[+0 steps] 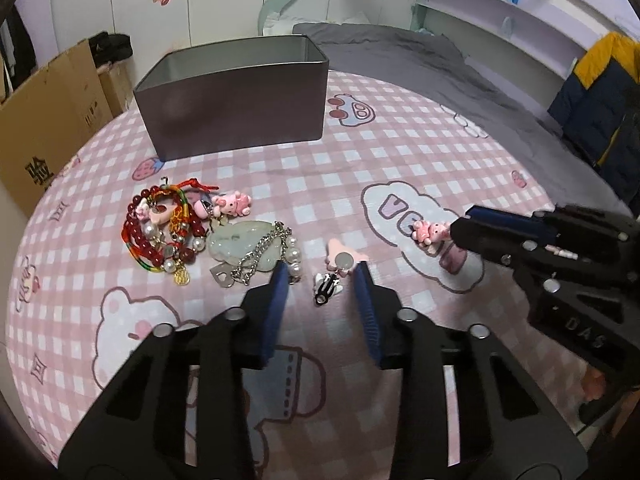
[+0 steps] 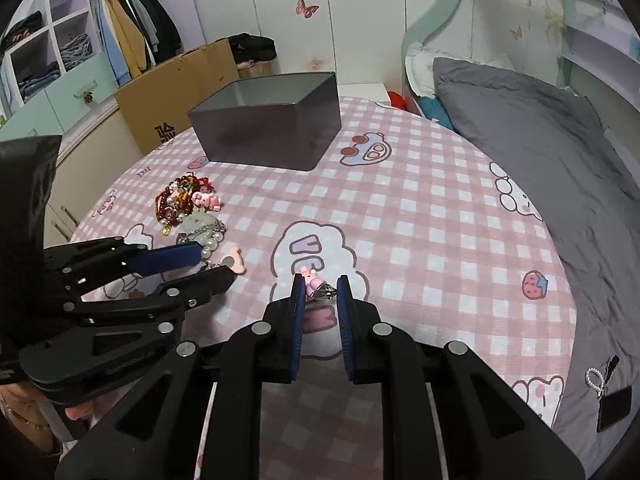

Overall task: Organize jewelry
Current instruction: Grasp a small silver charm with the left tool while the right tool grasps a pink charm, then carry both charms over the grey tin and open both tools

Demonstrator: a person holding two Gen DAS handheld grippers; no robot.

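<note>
A heap of jewelry [image 1: 172, 232] lies on the pink checked cloth [image 1: 400, 152]: red beads, pearls, a pale jade pendant [image 1: 236, 240], a silver chain and a pink pig charm [image 1: 232, 204]. My left gripper [image 1: 321, 276] stands open just right of the heap. A small black-and-white charm [image 1: 326, 294] lies between its fingers untouched, with a pink clip [image 1: 344, 258] at the tips. My right gripper [image 2: 320, 280] is shut on a second pink pig charm [image 2: 314, 284] with a silver clasp; the left wrist view shows the pig charm [image 1: 430, 232] at the right gripper's [image 1: 460, 222] tips. An open grey tin [image 1: 240, 108] stands behind.
A cardboard box [image 1: 52, 120] stands off the cloth's left edge. Grey bedding [image 2: 540, 152] covers the right side, with a pearl bow clip [image 2: 596, 380] and a black item lying on it. A yellow-and-navy jacket [image 1: 596, 92] hangs at the far right.
</note>
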